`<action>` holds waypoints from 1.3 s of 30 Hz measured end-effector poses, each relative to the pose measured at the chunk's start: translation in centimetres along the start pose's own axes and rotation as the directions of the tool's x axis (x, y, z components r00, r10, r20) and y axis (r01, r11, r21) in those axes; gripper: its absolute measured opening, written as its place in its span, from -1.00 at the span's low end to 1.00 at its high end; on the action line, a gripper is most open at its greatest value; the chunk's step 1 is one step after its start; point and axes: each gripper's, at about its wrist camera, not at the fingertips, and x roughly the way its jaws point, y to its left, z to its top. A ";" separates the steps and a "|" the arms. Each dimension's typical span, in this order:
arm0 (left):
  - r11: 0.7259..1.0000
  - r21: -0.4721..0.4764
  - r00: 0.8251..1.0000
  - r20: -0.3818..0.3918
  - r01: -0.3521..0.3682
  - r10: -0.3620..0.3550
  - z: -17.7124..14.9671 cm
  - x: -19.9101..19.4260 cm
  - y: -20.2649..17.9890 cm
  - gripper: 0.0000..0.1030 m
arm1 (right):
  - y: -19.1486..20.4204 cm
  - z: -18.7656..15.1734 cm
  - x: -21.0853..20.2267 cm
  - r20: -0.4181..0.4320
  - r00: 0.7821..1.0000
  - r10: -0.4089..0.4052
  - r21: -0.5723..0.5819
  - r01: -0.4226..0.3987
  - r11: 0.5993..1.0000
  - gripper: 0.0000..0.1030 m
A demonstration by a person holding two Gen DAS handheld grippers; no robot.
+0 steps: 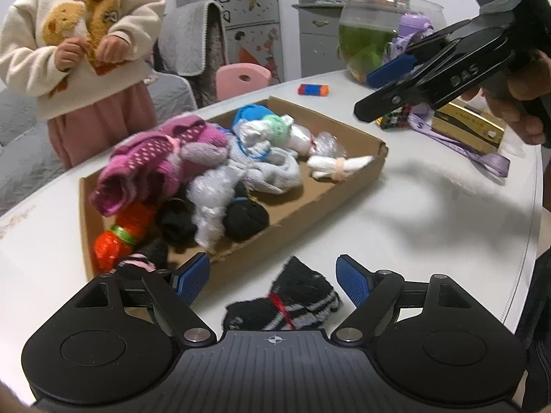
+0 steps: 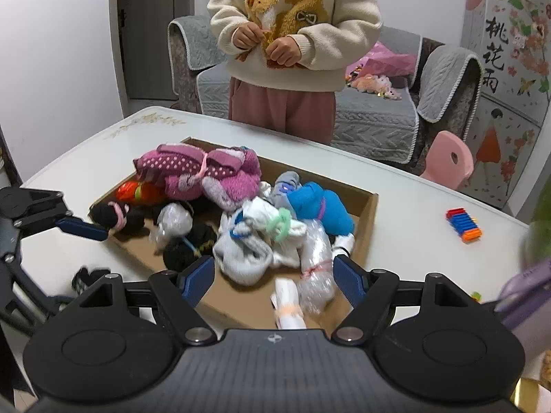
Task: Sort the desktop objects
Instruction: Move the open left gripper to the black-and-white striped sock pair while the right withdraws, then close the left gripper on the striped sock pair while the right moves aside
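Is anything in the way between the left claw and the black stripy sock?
No. The sock lies on the bare table right between the open left gripper's fingers, outside the box; nothing covers it.

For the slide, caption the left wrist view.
Open left tongs over a black striped sock on the table, beside a box of socks.

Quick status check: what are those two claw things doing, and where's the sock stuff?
Left gripper open, black striped sock bundle loose on table between fingers. Right gripper open, empty, over cardboard tray of bundles. Nothing blocking.
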 end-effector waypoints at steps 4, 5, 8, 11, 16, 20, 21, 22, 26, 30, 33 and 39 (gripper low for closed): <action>1.000 -0.004 1.000 -0.014 0.018 -0.018 -0.6 0.5 -0.2 0.64 | -0.5 -0.9 0.1 -0.013 1.000 -0.002 -0.008 0.002 1.000 0.45; 1.000 -0.003 1.000 -0.016 0.020 -0.020 -0.7 0.5 -0.3 0.64 | -0.5 -1.2 0.5 -0.024 1.000 -0.007 -0.013 0.007 1.000 0.45; 1.000 -0.002 0.999 -0.027 0.025 -0.025 -1.0 0.7 -0.3 0.65 | -0.7 -2.3 1.1 -0.046 0.999 0.001 -0.012 -0.001 1.000 0.44; 0.999 -0.003 0.998 -0.047 0.038 -0.038 -1.3 1.3 -0.3 0.65 | -0.7 -3.2 1.3 -0.049 0.999 0.014 0.007 -0.014 1.000 0.43; 0.999 -0.012 0.997 -0.069 0.038 -0.039 -1.6 2.5 -0.5 0.60 | 0.2 -3.1 2.0 -0.069 0.996 0.048 0.001 -0.048 0.999 0.28; 0.998 -0.047 0.996 -0.076 0.048 -0.051 -1.2 3.0 -0.2 0.59 | 0.0 -1.7 3.8 -0.113 0.991 0.074 0.052 -0.069 0.996 0.18; 0.998 -0.049 0.996 -0.071 0.044 -0.047 -1.1 2.9 -0.1 0.60 | -0.1 -1.4 4.3 -0.126 0.990 0.068 0.064 -0.061 0.996 0.18; 0.998 -0.051 0.997 -0.065 0.037 -0.040 -0.9 2.7 0.1 0.62 | -0.2 -1.2 4.8 -0.142 0.988 0.066 0.074 -0.056 0.996 0.18; 0.997 -0.064 0.997 -0.065 0.046 -0.050 -0.4 2.8 0.5 0.65 | -0.4 -1.2 6.2 -0.195 0.979 0.058 0.088 -0.041 0.995 0.20; 0.998 -0.031 0.994 -0.092 0.053 -0.056 -0.5 3.6 -0.4 0.65 | -0.8 -1.3 7.5 -0.248 0.966 0.069 0.126 -0.039 0.991 0.21; 0.997 -0.029 0.990 -0.118 0.078 -0.081 -1.1 4.3 -0.8 0.65 | -1.0 -1.3 8.1 -0.278 0.959 0.062 0.140 -0.024 0.990 0.19; 0.996 -0.040 0.989 -0.119 0.081 -0.085 -1.3 4.3 -1.0 0.67 | -0.7 -0.8 9.1 -0.341 0.938 0.064 0.130 -0.021 0.991 -0.01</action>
